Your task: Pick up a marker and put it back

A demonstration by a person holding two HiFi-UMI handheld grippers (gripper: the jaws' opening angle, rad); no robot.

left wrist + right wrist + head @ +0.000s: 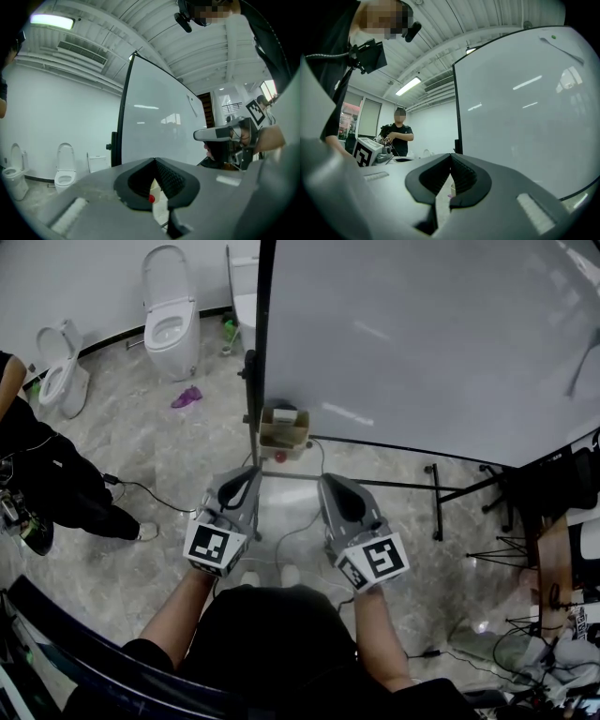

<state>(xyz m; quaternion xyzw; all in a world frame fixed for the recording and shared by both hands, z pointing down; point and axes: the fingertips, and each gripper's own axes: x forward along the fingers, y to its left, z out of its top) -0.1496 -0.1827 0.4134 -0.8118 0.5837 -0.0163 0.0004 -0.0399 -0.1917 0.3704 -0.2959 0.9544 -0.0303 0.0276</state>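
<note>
tongs closed and empty before the whiteboard

count, grippers: two. the left gripper [250, 474] and the right gripper [329, 480] are held side by side, apart, at waist level and pointing ahead. in each gripper's own view the jaws meet at the tips with nothing between them (left gripper [154, 160], right gripper [451, 154]).

marker: no view shows one for certain. the only candidate is a small red thing [280, 457] just under the cardboard box [284, 427] at the foot of the board stand. it also shows through the gap behind the left jaws [151, 198]. it is too small to tell what it is.

count, surroundings:
- one whiteboard [422, 343], large, blank, on a black stand.
- two toilets in plain view [171, 310] [62, 377], and a third white fixture [245, 287] partly hidden by the board's edge.
- one green bottle [228, 334] on the floor by the board's edge.
- one purple item [187, 397] on the floor near the toilets.
- one bystander in black [47, 474] at the left.
- loose cables [150, 491] on the floor.

in the way: a grey crossbar [281, 476] of the stand runs between the gripper tips and the box.
</note>
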